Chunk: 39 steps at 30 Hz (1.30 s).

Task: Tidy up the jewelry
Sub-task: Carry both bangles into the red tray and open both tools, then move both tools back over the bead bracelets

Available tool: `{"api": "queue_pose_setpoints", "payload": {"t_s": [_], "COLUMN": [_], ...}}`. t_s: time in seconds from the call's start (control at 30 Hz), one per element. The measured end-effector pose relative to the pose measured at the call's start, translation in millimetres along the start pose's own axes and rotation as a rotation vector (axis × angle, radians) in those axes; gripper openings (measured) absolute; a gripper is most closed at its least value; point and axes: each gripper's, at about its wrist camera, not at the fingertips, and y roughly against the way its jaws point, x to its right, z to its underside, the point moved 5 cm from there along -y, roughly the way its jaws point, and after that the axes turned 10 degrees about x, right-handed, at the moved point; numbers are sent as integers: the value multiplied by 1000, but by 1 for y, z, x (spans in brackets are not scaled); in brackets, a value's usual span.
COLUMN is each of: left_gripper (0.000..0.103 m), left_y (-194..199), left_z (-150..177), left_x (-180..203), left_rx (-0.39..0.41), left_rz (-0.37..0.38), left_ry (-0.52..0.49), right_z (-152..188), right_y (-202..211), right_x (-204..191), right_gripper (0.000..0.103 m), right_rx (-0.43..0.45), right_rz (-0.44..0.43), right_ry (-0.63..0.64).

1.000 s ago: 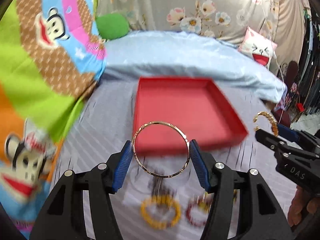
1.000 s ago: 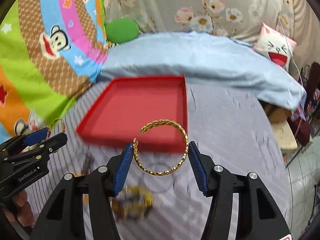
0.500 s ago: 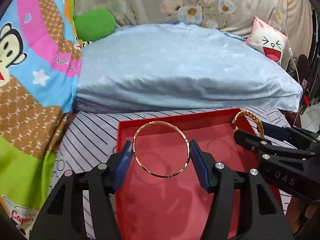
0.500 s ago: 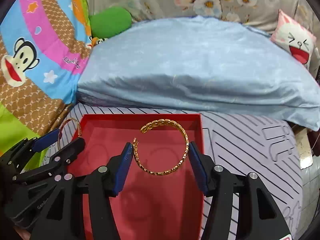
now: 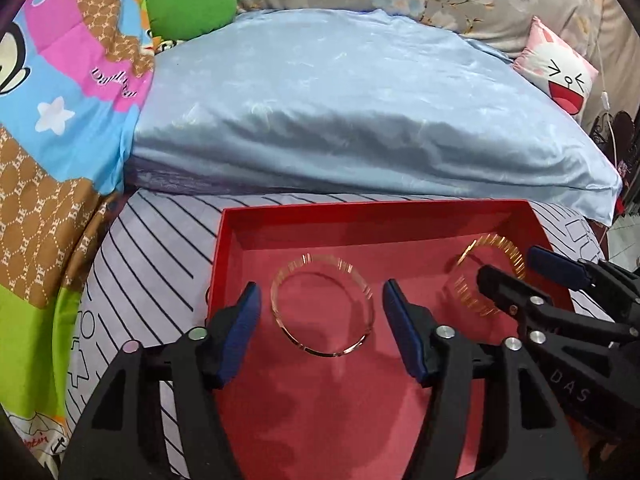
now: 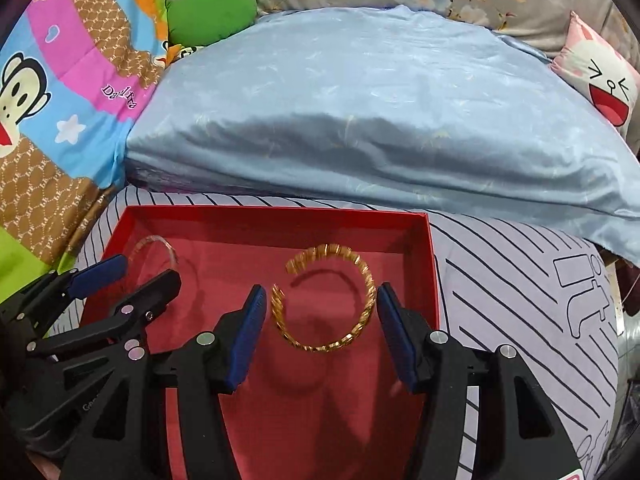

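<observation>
A red tray point(image 5: 400, 210) point(image 6: 264, 212) lies on the striped bed sheet. My left gripper point(image 5: 322, 316) is open over it; a thin rose-gold bangle point(image 5: 280, 316), blurred, sits loose between the fingers with gaps on both sides. My right gripper point(image 6: 320, 316) is open over the tray's right part; a gold chain cuff bracelet point(image 6: 362, 322), blurred, is between its fingers, free of the pads. Each gripper shows in the other's view: the right one point(image 5: 520, 276), the left one point(image 6: 136, 276).
A pale blue pillow point(image 5: 360, 112) lies just behind the tray. A colourful monkey-print blanket point(image 5: 52, 120) is at the left, a green cushion point(image 5: 188, 4) and a pink cat cushion point(image 5: 560, 72) further back. The striped sheet point(image 6: 520, 300) extends right of the tray.
Both grippers have opened over the tray. The bangle and the cuff, gripped half a second ago, are now loose and blurred between the fingers. Both grippers sit lower and closer to the tray.
</observation>
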Motion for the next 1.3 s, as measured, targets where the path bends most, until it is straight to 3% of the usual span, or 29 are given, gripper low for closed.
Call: {"api": "queue_pose_setpoints", "payload": {"t_s": [0.3,0.4,0.47,0.73,0.93,1.3], "left_gripper": [65,67,69,75,78,78], "left_y": [-1,5,23,114,163,195], "left_z": [1,-2,-8,2,49,166], "left_x": [-4,-4,-6,-18,-20,-17], "left_rx": [-2,30,82,201,189,63], "left_rz": [11,-8,-37,-21,-27,-56], "left_ry": [23,20,5,22,40,78], "right_z": [1,-1,-4,18,70,173], "right_y": [2,9,24,116,167,207], "right_x": [-1,-2,-3,1,6,-1], "right_gripper": [58,58,58,66,67,67], "right_rx": [8,31,68,210,205,126], "right_rz": [6,6,8,16,13,57], "right_ry": [8,16,29,80,78,129]}}
